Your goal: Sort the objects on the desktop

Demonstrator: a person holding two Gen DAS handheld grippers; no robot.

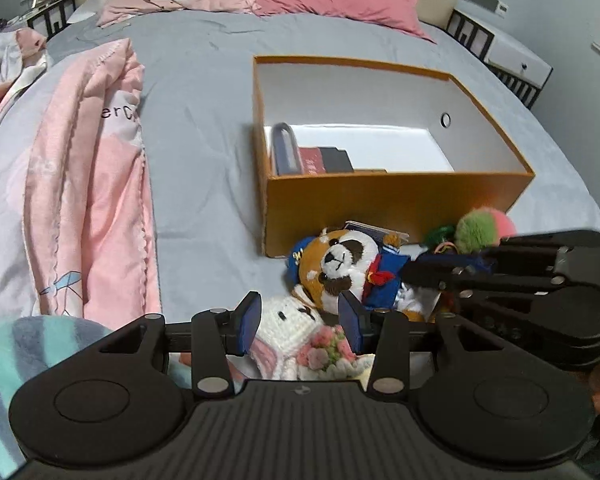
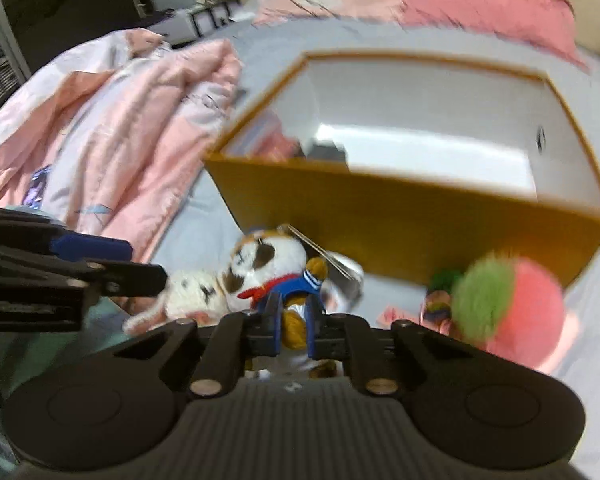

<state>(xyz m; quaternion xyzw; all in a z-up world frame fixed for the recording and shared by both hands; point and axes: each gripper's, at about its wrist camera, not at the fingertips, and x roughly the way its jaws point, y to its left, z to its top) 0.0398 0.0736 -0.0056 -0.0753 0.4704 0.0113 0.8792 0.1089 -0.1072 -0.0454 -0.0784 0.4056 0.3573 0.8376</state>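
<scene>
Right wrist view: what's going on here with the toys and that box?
A person is tidying soft toys off a bed with two handheld tools. The right tool is shut on the lower body of the sailor-suited bear plush, which lies in front of the orange box. The left tool stands open around a white crocheted plush, not pinching it. The box already holds a few flat items. A green and pink pom-pom lies beside the bear.
</scene>
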